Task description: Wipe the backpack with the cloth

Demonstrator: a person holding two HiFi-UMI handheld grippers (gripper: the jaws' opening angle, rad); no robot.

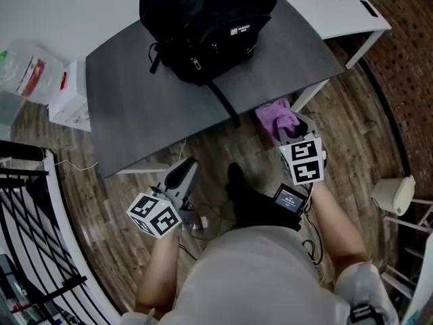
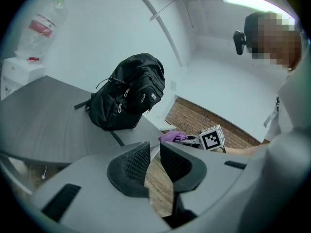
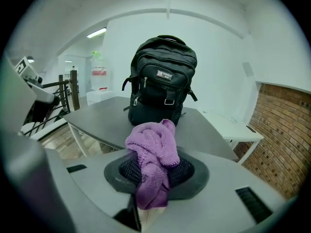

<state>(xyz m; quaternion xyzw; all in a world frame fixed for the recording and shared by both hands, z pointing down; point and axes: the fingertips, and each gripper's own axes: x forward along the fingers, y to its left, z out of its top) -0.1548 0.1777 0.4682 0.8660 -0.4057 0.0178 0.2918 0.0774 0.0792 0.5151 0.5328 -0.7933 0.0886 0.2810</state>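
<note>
A black backpack (image 1: pixel 203 19) (image 2: pixel 129 91) (image 3: pixel 163 76) stands upright on the dark grey table (image 1: pixel 135 100) (image 3: pixel 97 118), one strap trailing over the front edge. My right gripper (image 1: pixel 289 133) (image 3: pixel 154 165) is shut on a bunched purple cloth (image 1: pixel 277 118) (image 3: pixel 153 144), held off the table's front right corner and short of the backpack. In the left gripper view the cloth (image 2: pixel 172 136) shows beside the right gripper's marker cube. My left gripper (image 1: pixel 184 168) (image 2: pixel 154 147) hangs over the wooden floor in front of the table, jaws a narrow gap apart with nothing between them.
A white table (image 1: pixel 338 9) adjoins the grey one at the back right. At the left are a white box (image 1: pixel 71 100) and a black railing (image 1: pixel 27 202). A brick wall (image 1: pixel 406 66) runs along the right, with a white seat (image 1: pixel 392 193) near it.
</note>
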